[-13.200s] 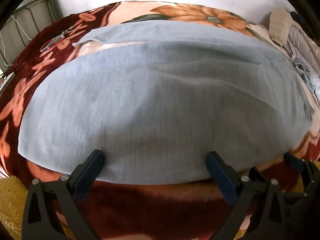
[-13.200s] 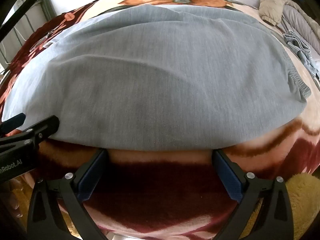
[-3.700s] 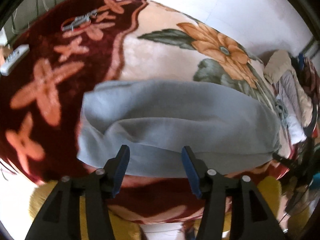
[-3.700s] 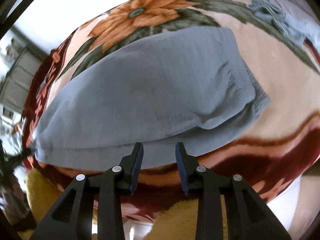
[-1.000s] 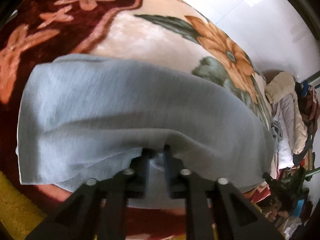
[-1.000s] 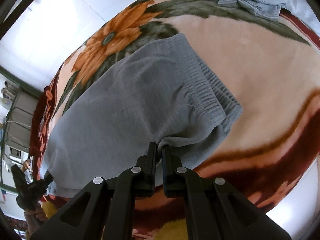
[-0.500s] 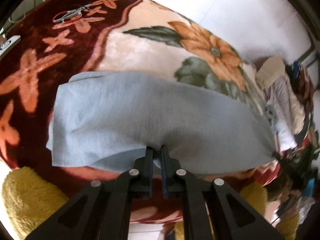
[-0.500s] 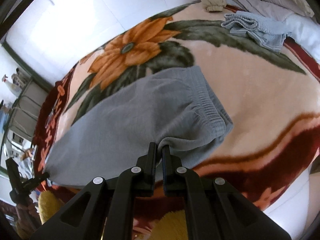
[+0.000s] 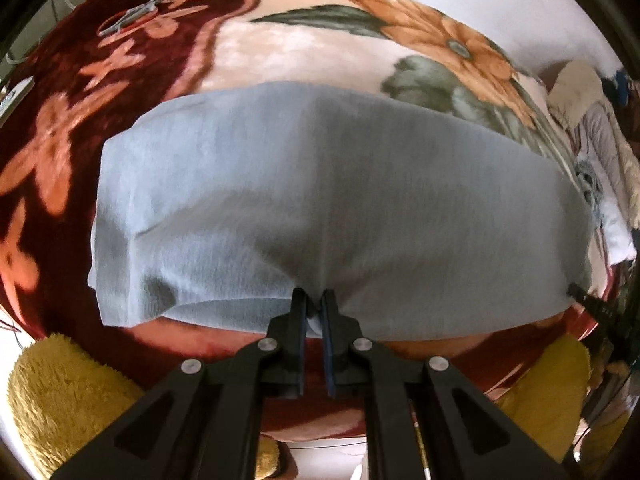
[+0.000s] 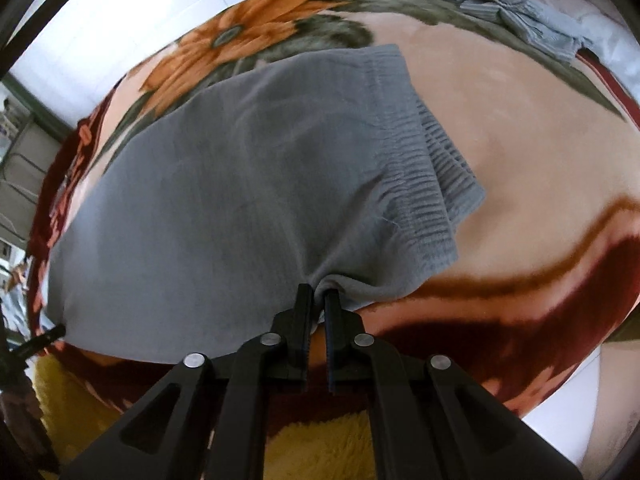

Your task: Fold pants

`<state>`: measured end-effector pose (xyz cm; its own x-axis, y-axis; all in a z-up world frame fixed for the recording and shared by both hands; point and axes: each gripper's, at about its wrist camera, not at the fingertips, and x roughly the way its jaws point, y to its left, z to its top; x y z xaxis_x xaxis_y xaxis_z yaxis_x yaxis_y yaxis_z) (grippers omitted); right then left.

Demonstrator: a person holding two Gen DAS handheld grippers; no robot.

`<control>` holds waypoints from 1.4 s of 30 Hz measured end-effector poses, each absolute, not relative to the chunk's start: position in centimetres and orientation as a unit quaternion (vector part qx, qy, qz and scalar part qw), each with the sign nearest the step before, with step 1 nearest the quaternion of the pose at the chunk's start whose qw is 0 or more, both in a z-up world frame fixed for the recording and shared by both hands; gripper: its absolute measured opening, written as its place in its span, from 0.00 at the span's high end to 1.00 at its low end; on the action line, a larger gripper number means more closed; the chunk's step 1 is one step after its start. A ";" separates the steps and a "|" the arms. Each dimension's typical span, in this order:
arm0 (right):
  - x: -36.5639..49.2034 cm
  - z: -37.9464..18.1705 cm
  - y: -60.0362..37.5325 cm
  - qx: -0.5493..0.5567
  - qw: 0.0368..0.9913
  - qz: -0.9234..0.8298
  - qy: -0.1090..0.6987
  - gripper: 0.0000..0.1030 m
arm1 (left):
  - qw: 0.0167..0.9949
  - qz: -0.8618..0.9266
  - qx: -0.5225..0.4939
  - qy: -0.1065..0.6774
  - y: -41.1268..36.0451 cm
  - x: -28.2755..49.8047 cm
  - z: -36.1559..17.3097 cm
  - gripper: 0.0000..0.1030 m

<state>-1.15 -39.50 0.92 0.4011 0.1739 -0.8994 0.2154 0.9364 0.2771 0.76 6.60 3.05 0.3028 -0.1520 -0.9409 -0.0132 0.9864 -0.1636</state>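
Note:
The grey pants (image 9: 328, 200) lie folded lengthwise on a floral blanket (image 9: 304, 44). My left gripper (image 9: 314, 300) is shut on the near edge of the pants at the leg end, lifting the top layer slightly. My right gripper (image 10: 318, 294) is shut on the near edge of the pants (image 10: 240, 184) beside the ribbed waistband (image 10: 436, 200). The right gripper's tip shows at the far right of the left wrist view (image 9: 580, 294); the left gripper's tip shows at the far left of the right wrist view (image 10: 44, 338).
A yellow fuzzy mat (image 9: 60, 392) lies below the bed's near edge. A crumpled blue-grey garment (image 10: 516, 4) and piled clothes (image 9: 588, 120) lie at the bed's far right. Scissors (image 9: 132, 20) lie on the blanket's dark red far left.
Both grippers closed on the pants' near edge about a second ago and still hold it. The views have dropped closer to the cloth since half a second ago.

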 end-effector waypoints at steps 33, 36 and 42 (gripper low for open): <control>-2.2 1.6 -45.2 0.231 0.808 -0.053 0.539 0.67 | 0.817 -0.075 -0.062 0.569 1.9 1.9 4.9 0.60; -2.2 2.0 -44.7 0.231 0.813 -0.049 0.532 0.91 | 0.814 -0.075 -0.058 0.573 1.8 1.8 4.5 0.60; -2.5 6.0 -43.5 0.189 0.852 -0.055 0.485 0.91 | 0.812 -0.074 -0.055 0.576 1.5 1.7 4.1 0.60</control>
<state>-2.51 -43.52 5.99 0.5228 0.0908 -0.8476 0.2769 0.9223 0.2695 1.75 1.54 4.09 0.3253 -0.1835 -0.9276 0.0558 0.9830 -0.1749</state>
